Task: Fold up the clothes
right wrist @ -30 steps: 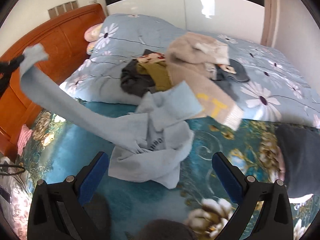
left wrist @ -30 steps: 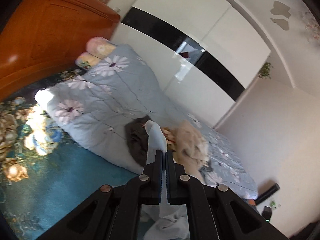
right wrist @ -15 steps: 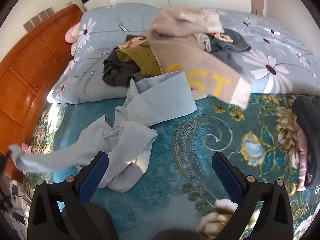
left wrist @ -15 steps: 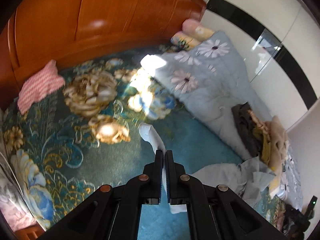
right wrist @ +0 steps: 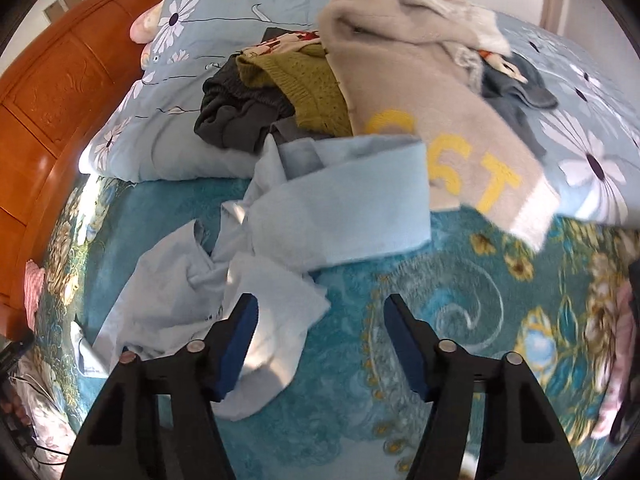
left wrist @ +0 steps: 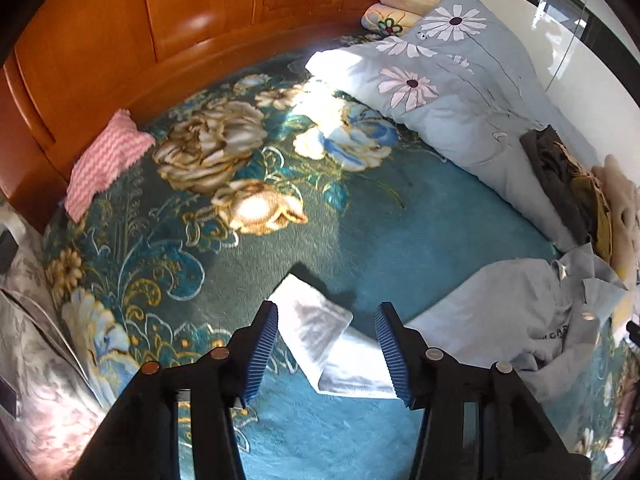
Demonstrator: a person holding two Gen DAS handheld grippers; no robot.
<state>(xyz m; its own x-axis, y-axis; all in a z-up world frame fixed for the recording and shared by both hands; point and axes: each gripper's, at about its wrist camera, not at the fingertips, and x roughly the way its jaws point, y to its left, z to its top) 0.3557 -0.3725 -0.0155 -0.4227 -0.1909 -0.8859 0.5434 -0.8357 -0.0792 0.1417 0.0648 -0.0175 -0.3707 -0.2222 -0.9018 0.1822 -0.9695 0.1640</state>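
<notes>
1. Toward the headboard side of the bed, the left gripper (left wrist: 326, 344) hangs spread; its jaws have just been opening, and the pale-blue garment (right wrist: 280, 248)'s sleeve cuff (left wrist: 316, 330) lies loose between them, unpinched.
2. Mid-bed, the garment sprawls crumpled on the teal floral bedspread (left wrist: 420, 220), just before the clothes pile (right wrist: 320, 80).
3. Its sleeve runs long toward the headboard; the body bunches toward the pile.
4. Soft, light and limp, it will likely sag; hem corners or shoulders look like the best holds.
5. Rightmost, the right gripper (right wrist: 320, 344) has just been closing, still parted, nothing pinched, above the garment's near edge.
</notes>
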